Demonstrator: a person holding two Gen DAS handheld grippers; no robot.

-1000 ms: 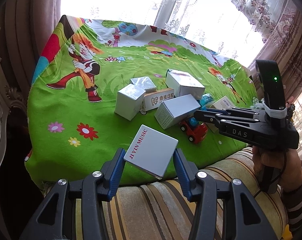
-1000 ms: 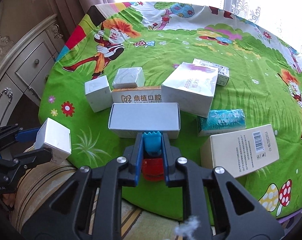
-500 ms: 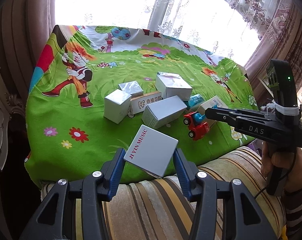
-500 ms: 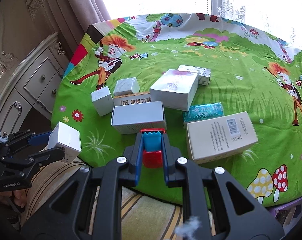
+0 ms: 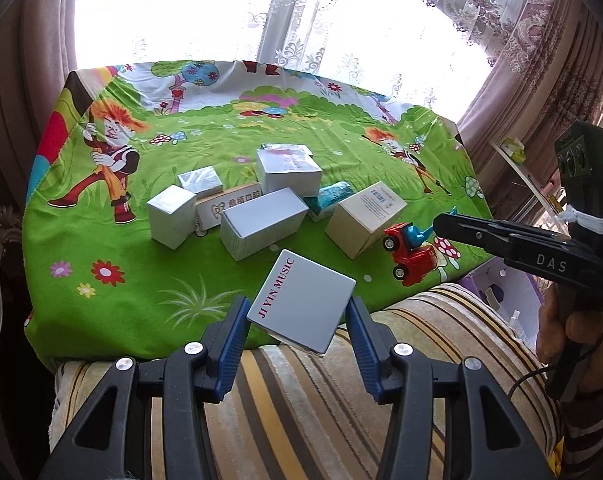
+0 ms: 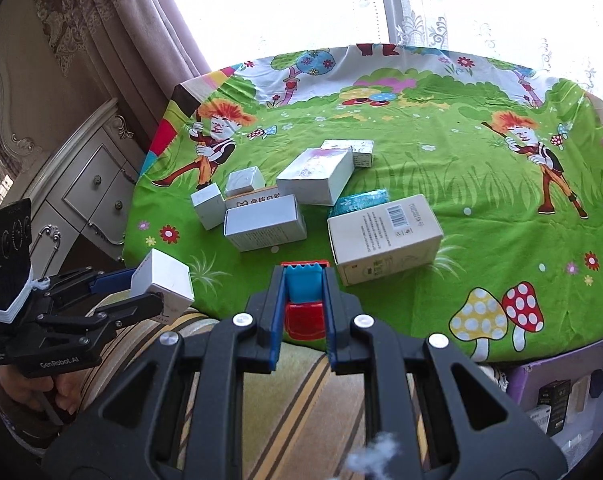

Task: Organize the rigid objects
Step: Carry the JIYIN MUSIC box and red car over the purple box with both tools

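Note:
My left gripper [image 5: 297,316] is shut on a silver box marked JI YIN MUSIC [image 5: 303,304], held over the near edge of the green cartoon cloth [image 5: 113,312]; the box also shows at the left of the right wrist view [image 6: 163,282]. My right gripper [image 6: 303,312] is shut on a red and blue toy truck [image 6: 304,306], held above the near edge; in the left wrist view the truck [image 5: 409,252] hangs at the right. Several white and silver boxes [image 5: 261,222] cluster mid-cloth.
A large cream box with a barcode [image 6: 383,236] and a teal packet [image 6: 359,202] lie right of the cluster. A striped cushion [image 5: 341,400] is below both grippers. A white dresser [image 6: 89,192] stands left; a purple bin [image 6: 557,392] sits low right.
Both grippers have pulled back and up from the cloth, keeping their loads. The toy truck has been lifted away from the silver box and carried right, toward the near edge.

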